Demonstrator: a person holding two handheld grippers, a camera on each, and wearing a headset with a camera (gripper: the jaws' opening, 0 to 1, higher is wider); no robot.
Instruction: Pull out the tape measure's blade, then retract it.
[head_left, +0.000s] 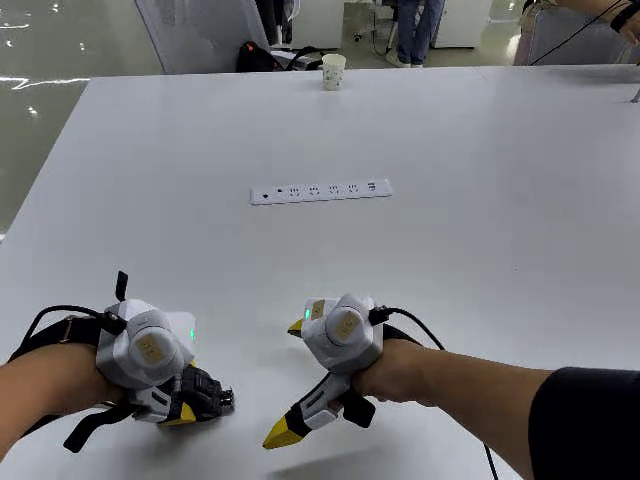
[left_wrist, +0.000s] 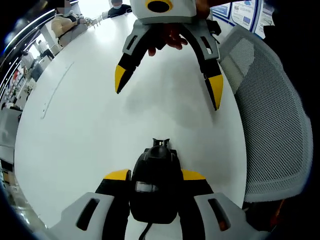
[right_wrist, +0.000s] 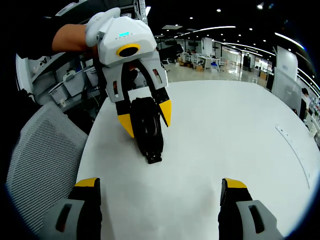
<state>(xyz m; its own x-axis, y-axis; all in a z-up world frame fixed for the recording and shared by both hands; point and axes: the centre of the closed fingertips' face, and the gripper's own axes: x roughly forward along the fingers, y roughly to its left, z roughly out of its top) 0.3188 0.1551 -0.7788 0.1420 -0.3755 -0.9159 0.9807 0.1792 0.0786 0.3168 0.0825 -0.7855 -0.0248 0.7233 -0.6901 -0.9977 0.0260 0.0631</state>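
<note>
In the head view, your left claw (head_left: 190, 398), at the lower left, is clamped on the black tape measure (head_left: 212, 394), low over the white worktop (head_left: 450, 250). Your right claw (head_left: 290, 380) is just right of it, jaws spread with nothing between them. A power strip (head_left: 320, 190) lies mid-frame and a paper cup (head_left: 333, 71) stands at the far edge.

In the left gripper view, the tape measure (left_wrist: 155, 192) sits between the yellow tips at bottom centre, with the blade's end tab at the case mouth. The right claw (left_wrist: 167, 85) faces it from the top, released.

In the right gripper view, your right claw (right_wrist: 160, 183) gapes at the bottom. The left claw (right_wrist: 145, 119), upper left, grips the tape measure (right_wrist: 149, 137).
</note>
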